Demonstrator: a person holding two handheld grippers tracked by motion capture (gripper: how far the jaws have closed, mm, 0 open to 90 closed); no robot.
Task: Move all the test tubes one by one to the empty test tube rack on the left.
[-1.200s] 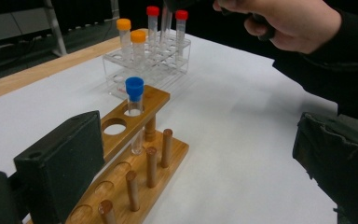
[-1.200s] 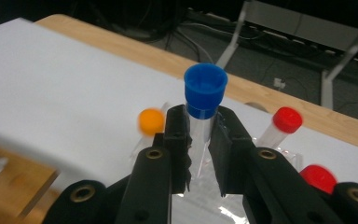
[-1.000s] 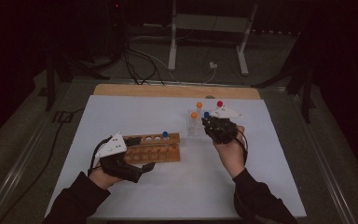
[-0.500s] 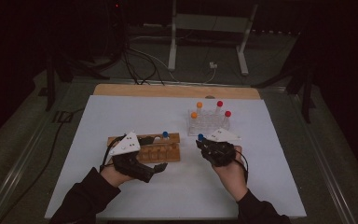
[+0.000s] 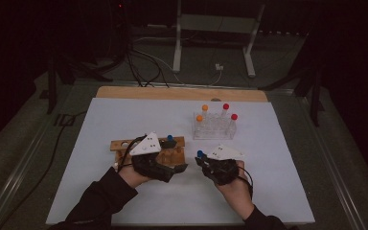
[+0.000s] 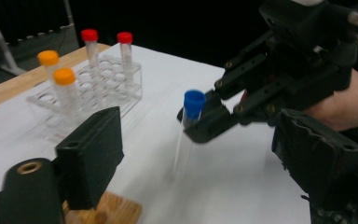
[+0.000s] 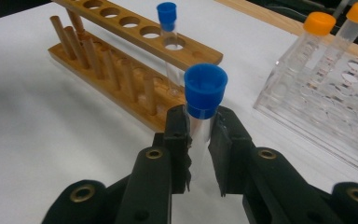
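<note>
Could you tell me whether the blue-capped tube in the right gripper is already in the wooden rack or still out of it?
Out. The right gripper holds the blue-capped tube clear of the wooden rack, above the white table.

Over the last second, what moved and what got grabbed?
The right gripper pulled back from the clear rack toward the person, carrying a blue-capped tube clamped in its jaws. The left gripper shifted slightly right beside the wooden rack, jaws open. Both racks, the orange and red tubes and the other blue tube stayed put.
</note>
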